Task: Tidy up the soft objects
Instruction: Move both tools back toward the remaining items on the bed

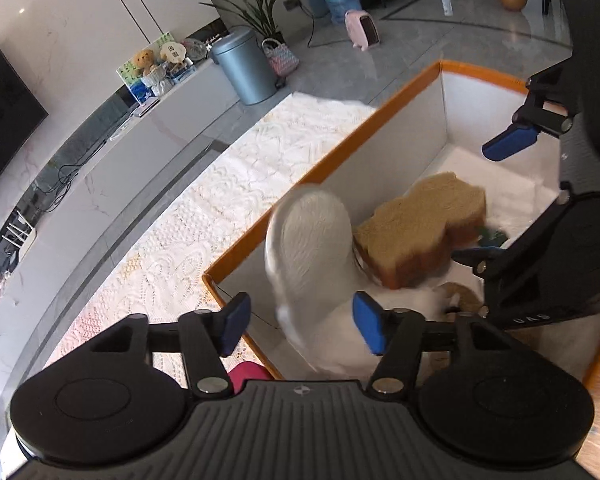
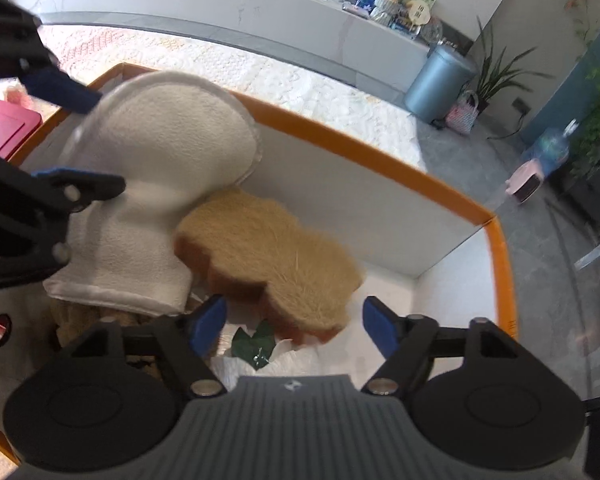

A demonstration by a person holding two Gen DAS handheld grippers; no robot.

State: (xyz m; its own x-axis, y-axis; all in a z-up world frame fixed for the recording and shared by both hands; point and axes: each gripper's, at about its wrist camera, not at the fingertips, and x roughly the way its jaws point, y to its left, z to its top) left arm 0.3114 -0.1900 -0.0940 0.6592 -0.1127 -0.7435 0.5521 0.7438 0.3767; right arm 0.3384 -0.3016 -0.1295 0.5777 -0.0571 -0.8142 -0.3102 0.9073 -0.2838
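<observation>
White plush, shaped like a mushroom or a mitten (image 1: 312,240), stands in the near corner of the orange-rimmed box (image 1: 332,160) in the left wrist view, its rounded top leaning toward the box's long wall. The left gripper (image 1: 302,322) hangs just above it with its blue pads spread to either side and pressing on nothing, so the toy looks freshly let go, propped by the wall and not by the tongs. Beside it a tan toast-shaped cushion (image 1: 420,220) lies tilted on the white lining, and the right gripper (image 1: 496,200) hovers over that end of the box

From the right wrist view the right gripper (image 2: 294,326) is likewise spread wide, the tan cushion (image 2: 272,248) just ahead of its pads and untouched. The white plush (image 2: 156,184) leans at left, overlapping the cushion's edge. A green leafy scrap (image 2: 256,344) lies on the lining below. Both soft toys seem dropped in together to fill the box
</observation>
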